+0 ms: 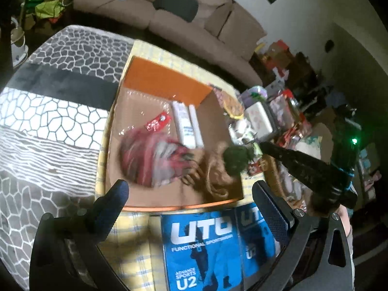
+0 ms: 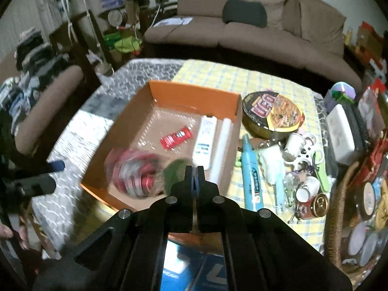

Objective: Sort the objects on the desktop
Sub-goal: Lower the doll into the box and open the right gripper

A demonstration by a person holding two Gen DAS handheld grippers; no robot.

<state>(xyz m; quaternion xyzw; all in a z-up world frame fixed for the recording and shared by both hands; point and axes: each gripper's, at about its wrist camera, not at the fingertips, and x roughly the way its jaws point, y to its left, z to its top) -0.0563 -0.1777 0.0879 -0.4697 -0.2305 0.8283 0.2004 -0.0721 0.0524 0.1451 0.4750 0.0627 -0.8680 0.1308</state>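
An orange cardboard box (image 1: 167,82) (image 2: 194,94) stands on the yellow checked tablecloth. In it lie a red packet (image 2: 175,138), a white tube (image 2: 205,140) and a blurred red and grey bundle (image 1: 155,160) (image 2: 135,174). My right gripper (image 2: 194,169) is shut, its tips pinching a dark green piece (image 2: 175,169) over the box; it also shows in the left wrist view (image 1: 237,158). My left gripper (image 1: 191,196) is open and empty at the box's near edge.
A blue UTO box (image 1: 201,249) lies in front. Right of the orange box are a noodle bowl (image 2: 272,114), a blue marker (image 2: 251,177), small cups, a can (image 2: 314,205), a white case (image 2: 339,134) and a wicker basket (image 2: 337,208). A patterned grey cloth (image 1: 48,111) lies left.
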